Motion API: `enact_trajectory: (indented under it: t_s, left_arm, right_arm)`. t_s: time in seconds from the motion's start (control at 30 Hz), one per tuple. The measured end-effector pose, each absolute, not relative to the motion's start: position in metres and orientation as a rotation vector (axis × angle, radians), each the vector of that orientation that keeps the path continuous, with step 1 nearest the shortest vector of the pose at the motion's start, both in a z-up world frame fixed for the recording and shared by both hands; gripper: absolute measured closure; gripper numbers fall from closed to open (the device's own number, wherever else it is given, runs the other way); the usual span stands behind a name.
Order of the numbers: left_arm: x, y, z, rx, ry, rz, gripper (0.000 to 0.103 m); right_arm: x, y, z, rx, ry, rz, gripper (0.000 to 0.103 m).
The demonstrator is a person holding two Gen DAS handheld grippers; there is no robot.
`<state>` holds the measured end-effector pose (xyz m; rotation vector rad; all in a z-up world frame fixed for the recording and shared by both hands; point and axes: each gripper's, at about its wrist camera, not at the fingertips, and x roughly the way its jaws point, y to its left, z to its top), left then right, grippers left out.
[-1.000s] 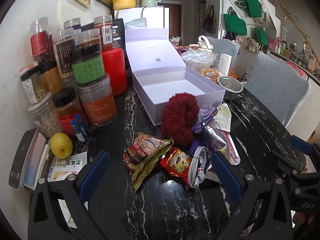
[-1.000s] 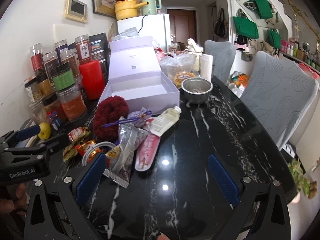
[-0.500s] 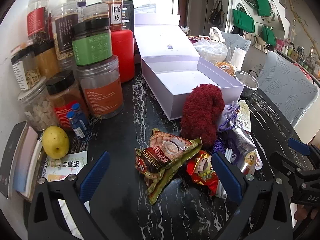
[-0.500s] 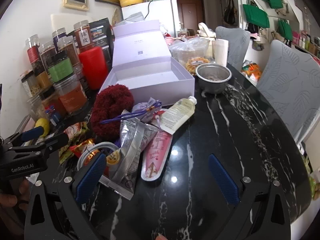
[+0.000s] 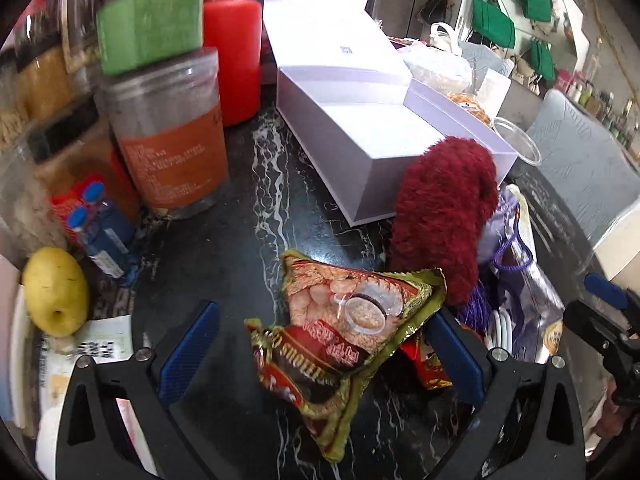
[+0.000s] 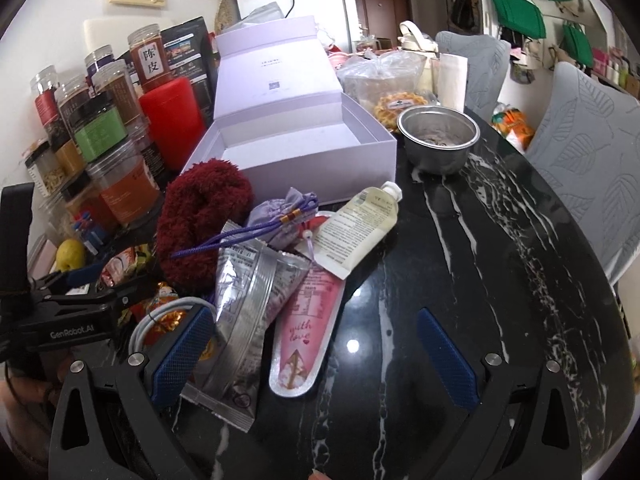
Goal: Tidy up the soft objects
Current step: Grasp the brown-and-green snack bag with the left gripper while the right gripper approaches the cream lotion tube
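A fluffy dark red object [image 5: 444, 216] lies on the black marble table against the open lilac box [image 5: 360, 128]; it also shows in the right wrist view [image 6: 200, 220] beside that box [image 6: 296, 152]. My left gripper [image 5: 320, 348] is open, its fingers either side of a red and green snack bag [image 5: 344, 332]. My right gripper [image 6: 316, 354] is open over a silver foil pouch [image 6: 248, 312] and a pink sachet [image 6: 304, 332]. A lilac drawstring pouch [image 6: 280, 224] and a white squeeze pouch [image 6: 356, 232] lie behind them.
Stacked jars [image 5: 168, 136] and a red canister [image 5: 234, 60] stand at the left. A yellow fruit [image 5: 56, 292] lies near them. A steel bowl [image 6: 438, 140] stands right of the box. A white cable coil [image 6: 160, 316] and grey chairs [image 6: 588, 160] are nearby.
My left gripper has moved forward and down toward the snack bag, which now lies between its fingers. My right gripper has moved closer to the pile of pouches.
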<state>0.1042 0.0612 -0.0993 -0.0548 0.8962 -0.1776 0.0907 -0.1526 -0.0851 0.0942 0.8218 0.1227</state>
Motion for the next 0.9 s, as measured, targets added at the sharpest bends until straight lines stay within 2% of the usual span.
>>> enact_trajectory:
  t_s: [0.27,0.53,0.7,0.8,0.9]
  left_arm:
    - [0.115,0.074,-0.108,-0.141,0.935,-0.237,0.001]
    - [0.115,0.085,-0.095,-0.158,0.894,-0.185,0.023]
    - [0.116,0.088,-0.089,-0.159,0.881,-0.147,0.025]
    - [0.119,0.086,-0.095,-0.094,0.912,-0.072,0.035]
    - [0.124,0.091,-0.105,-0.086,0.937,-0.015,0.038]
  right_arm:
    - [0.101,-0.151,-0.087,0.098,0.833,0.133,0.0]
    - [0.107,-0.146,-0.09,0.085,0.845,0.144,0.0]
    - [0.11,-0.148,-0.091,0.097,0.853,0.154,0.0]
    - [0.11,-0.147,-0.091,0.09,0.85,0.156,0.0]
    - [0.109,-0.146,-0.091,0.078,0.841,0.155,0.0]
